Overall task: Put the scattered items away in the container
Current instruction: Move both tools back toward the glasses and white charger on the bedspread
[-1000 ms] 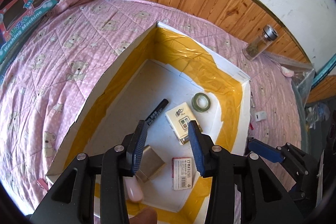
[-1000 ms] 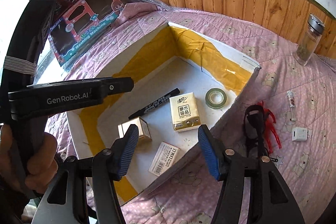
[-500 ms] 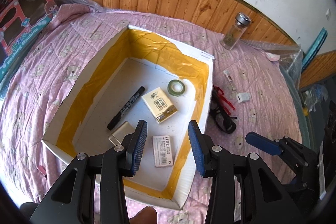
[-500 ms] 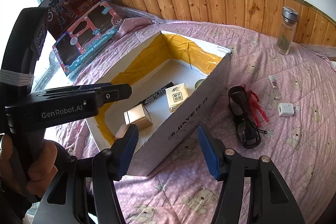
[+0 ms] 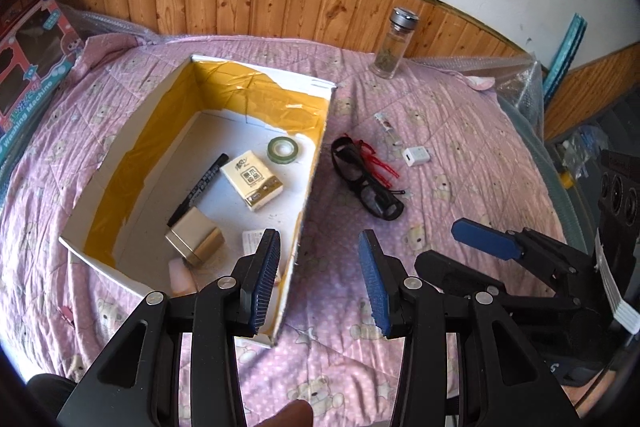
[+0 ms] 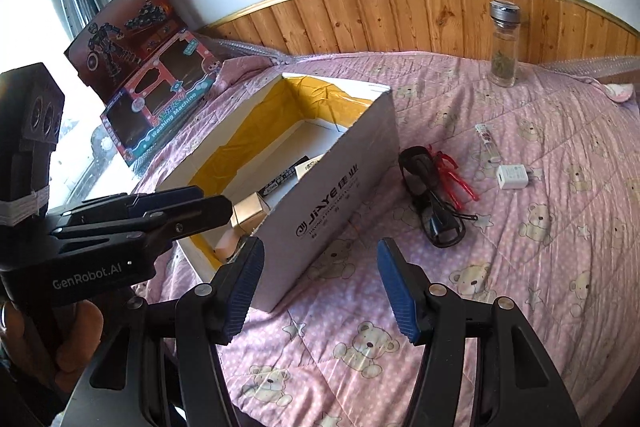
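Note:
A white cardboard box point(image 5: 316, 155) lined with yellow tape sits on the pink bedspread; it also shows in the right wrist view point(image 6: 344, 187). Inside lie a black marker point(image 5: 200, 187), a tissue pack point(image 5: 252, 179), a green tape roll point(image 5: 283, 150), a gold box point(image 5: 196, 241) and a small card. Outside to the right lie black glasses point(image 5: 368, 183) point(image 6: 432, 203), a red clip point(image 5: 380, 163), a white charger point(image 5: 416, 155) point(image 6: 514, 175) and a small tube point(image 5: 386, 123). My left gripper point(image 5: 320, 279) is open and empty over the box's near right corner. My right gripper point(image 6: 320, 291) is open and empty, short of the glasses.
A glass jar with a metal lid point(image 5: 394, 43) point(image 6: 505, 43) stands by the wooden wall panel. Toy boxes point(image 6: 156, 111) lean at the left. Bubble wrap point(image 5: 516, 75) and a bed edge lie at the right.
Both grippers have pulled back and up from the box and shifted right, so the glasses, charger and tube outside the box now show. Both stay open and empty.

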`<state>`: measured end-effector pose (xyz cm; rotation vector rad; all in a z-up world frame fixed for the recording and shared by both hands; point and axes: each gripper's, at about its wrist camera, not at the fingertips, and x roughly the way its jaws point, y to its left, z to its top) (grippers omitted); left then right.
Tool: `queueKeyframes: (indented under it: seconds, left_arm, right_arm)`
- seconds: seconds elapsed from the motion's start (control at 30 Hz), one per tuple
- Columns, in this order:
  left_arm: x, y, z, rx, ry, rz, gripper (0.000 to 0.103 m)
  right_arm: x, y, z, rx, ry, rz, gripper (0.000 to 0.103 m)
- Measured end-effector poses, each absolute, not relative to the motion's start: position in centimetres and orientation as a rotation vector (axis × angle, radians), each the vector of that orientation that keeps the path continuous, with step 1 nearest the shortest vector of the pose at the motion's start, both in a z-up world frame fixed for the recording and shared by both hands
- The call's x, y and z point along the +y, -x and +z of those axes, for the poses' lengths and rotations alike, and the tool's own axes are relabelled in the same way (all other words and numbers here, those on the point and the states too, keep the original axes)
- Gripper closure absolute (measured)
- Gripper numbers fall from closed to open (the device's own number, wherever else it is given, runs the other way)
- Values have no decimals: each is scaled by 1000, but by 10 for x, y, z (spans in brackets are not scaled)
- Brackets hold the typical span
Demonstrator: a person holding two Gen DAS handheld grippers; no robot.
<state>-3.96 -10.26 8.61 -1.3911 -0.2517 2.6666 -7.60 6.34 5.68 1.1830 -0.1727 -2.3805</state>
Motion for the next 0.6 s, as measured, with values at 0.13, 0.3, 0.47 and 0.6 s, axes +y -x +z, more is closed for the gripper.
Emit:
queueKeyframes:
  seconds: [0.13,0.3,0.47,0.6]
  left_arm:
    - [-81,35,79,-244,1393,2616,60]
    - [-57,39,71,-260,1416,2556,60]
    - [-36,52,64,-289,1436,2496,60]
    - [-23,66,59,-311,1456,2472,60]
  right_arm:
    - [95,69,46,-292,-1196,-2406,43]
    - [121,66,32,-355,-1224,-2422,46]
    - [143,69,23,-397,-1240,-2436,48]
    - [157,76,20,-403,-1248,-2449,48]
